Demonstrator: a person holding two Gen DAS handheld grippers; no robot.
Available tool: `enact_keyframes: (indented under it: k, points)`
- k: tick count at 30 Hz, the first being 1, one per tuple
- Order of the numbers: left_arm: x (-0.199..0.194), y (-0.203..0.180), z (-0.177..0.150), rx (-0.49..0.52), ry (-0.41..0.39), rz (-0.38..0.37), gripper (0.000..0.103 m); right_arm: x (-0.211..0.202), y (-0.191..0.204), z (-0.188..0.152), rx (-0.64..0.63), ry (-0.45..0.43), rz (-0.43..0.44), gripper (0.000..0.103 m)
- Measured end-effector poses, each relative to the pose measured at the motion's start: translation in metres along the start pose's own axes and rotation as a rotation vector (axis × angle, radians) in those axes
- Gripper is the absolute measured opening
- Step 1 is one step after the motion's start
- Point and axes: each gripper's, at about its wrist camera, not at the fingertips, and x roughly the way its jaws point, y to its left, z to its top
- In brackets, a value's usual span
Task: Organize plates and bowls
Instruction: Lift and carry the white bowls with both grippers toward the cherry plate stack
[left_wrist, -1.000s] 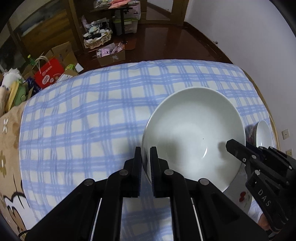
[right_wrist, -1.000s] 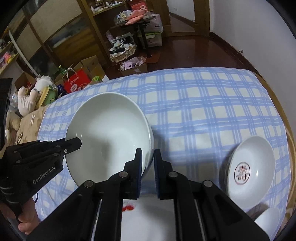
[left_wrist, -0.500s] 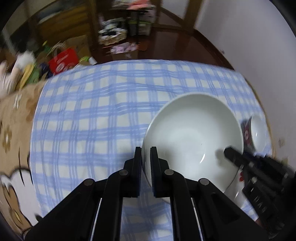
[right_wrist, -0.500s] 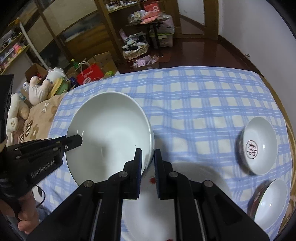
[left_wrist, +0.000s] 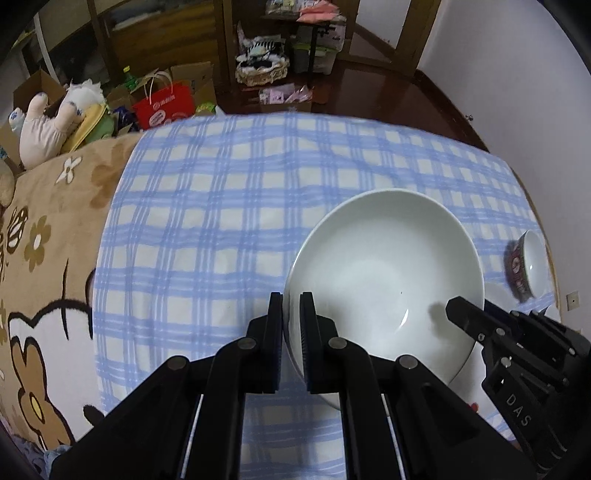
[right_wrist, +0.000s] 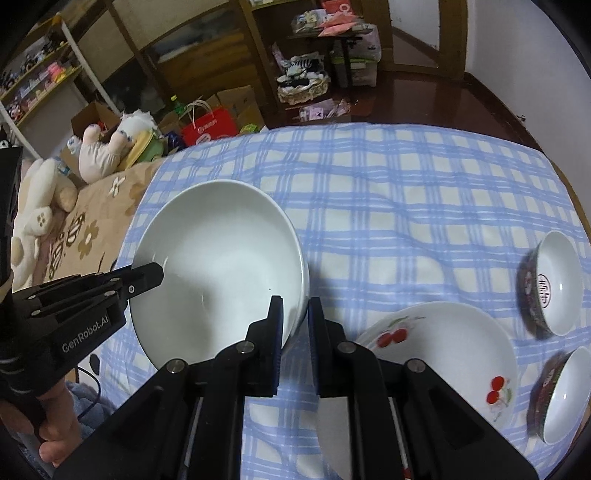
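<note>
A large white bowl (left_wrist: 384, 273) (right_wrist: 218, 266) is held above the blue checked tablecloth (left_wrist: 221, 221) by both grippers. My left gripper (left_wrist: 291, 321) is shut on the bowl's left rim. My right gripper (right_wrist: 295, 325) is shut on its right rim; it shows in the left wrist view (left_wrist: 498, 339) too. A white plate with cherries (right_wrist: 443, 354) lies on the cloth right of the bowl. Two small dark-sided bowls (right_wrist: 550, 280) (right_wrist: 561, 395) stand at the right edge; one shows in the left wrist view (left_wrist: 528, 266).
A brown flowered blanket (left_wrist: 48, 258) covers the left end. Plush toys (right_wrist: 103, 147), a red bag (left_wrist: 166, 103), boxes and shelves stand on the floor beyond the far edge. A white wall (left_wrist: 517, 74) runs along the right.
Both grippers have carried the white bowl up and to the left, off the cherry plate, which now lies uncovered. Both small bowls have come into the right wrist view.
</note>
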Motion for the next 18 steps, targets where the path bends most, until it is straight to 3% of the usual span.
enact_keyframes:
  k: [10, 18]
  points:
    - [0.024, 0.022, -0.012, -0.035, 0.042, -0.004, 0.008, 0.032, 0.011, -0.011, -0.011, 0.059, 0.003, 0.014]
    - [0.039, 0.030, -0.010, -0.046, 0.085, -0.058, 0.008, 0.042, 0.015, -0.011, -0.023, 0.072, -0.042, 0.014]
